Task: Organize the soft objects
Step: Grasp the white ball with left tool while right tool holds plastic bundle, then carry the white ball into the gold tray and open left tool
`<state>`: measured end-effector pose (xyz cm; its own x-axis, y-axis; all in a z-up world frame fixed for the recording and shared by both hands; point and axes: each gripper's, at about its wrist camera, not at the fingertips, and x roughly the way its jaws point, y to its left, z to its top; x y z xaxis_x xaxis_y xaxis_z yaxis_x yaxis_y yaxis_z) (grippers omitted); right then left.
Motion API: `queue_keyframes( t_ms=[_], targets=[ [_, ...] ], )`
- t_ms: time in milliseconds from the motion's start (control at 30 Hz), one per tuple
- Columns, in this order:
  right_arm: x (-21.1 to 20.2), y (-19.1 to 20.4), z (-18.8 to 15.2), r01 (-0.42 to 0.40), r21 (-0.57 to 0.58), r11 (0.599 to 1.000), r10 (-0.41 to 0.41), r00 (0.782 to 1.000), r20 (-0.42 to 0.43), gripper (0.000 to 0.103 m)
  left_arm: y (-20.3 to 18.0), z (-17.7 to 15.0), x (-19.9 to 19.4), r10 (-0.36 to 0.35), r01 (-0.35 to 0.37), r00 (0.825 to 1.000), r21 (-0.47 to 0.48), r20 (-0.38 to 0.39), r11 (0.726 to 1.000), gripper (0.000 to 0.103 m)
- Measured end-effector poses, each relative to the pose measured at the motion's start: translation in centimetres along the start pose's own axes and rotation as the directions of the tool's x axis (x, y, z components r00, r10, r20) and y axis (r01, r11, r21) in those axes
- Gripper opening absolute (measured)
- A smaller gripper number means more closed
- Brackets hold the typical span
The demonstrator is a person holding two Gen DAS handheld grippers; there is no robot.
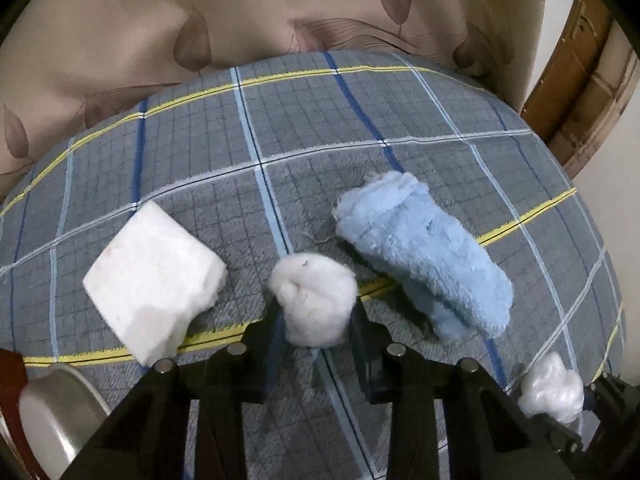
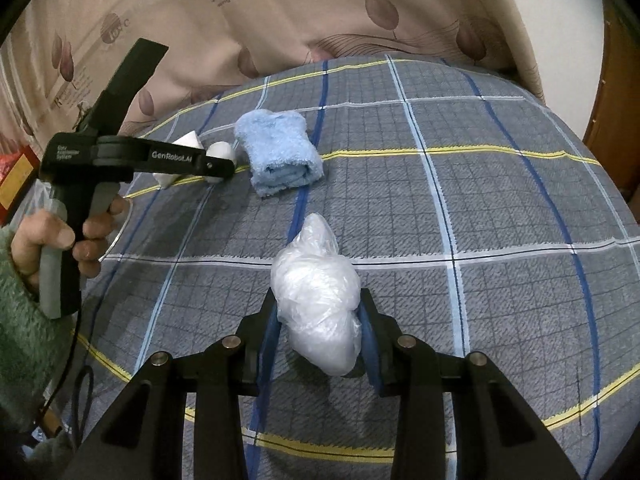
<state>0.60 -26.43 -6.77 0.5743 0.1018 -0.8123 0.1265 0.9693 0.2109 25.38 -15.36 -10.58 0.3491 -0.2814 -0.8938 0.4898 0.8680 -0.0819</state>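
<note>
Lengthwise between right tongs [image 2: 318,312], crumpled plastic bag [image 2: 318,296], apparently pointing away.

Bedsheet [image 1: 320,128]: woven plaid cloth, matt. Towel [image 1: 424,256]: fluffy blue terry. Cotton ball [image 1: 314,300]: soft, fibrous white. Foam block [image 1: 152,280]: matt white, crumbly edges (sponge-like). Plastic bag [image 2: 320,296]: thin crinkled film, glossy. Bowl [image 1: 52,420]: smooth shiny metal.
</note>
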Motion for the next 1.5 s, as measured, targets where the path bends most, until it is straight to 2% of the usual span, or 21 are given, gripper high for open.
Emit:
queue_keyframes(
  t_ms=[333,567,767,967,1233,1500],
  targets=[
    [-0.8,0.4,0.2,0.024,-0.009,1.0,-0.023,1.0,0.016,0.034,-1.3,-1.5,-5.2,-0.005,0.002,0.998,0.053,0.061,0.999,0.029],
    [-1.7,1.0,0.4,0.048,-0.025,0.999,-0.047,0.998,0.041,0.034,0.5,-3.4,-10.0,0.032,-0.033,0.996,0.002,0.087,0.999,0.029],
    [-2.8,2.2,0.6,0.066,-0.051,0.997,-0.062,0.995,0.072,0.034,4.7,-5.4,-14.9,0.092,-0.083,0.988,-0.071,0.126,0.994,0.029],
    [-3.2,3.5,0.6,0.066,-0.069,0.995,-0.061,0.995,0.078,0.034,11.8,-7.4,-18.3,0.186,-0.162,0.974,-0.177,0.133,0.971,0.029],
    [-2.8,4.6,0.6,0.068,-0.075,0.995,-0.063,0.996,0.069,0.034,20.1,-9.4,-18.8,0.272,-0.235,0.959,-0.314,0.077,0.92,0.031],
    [-2.3,5.0,0.7,0.08,-0.074,0.994,-0.076,0.996,0.054,0.034,24.7,-10.2,-16.9,0.295,-0.271,0.956,-0.381,0.006,0.884,0.033]
  ],
)
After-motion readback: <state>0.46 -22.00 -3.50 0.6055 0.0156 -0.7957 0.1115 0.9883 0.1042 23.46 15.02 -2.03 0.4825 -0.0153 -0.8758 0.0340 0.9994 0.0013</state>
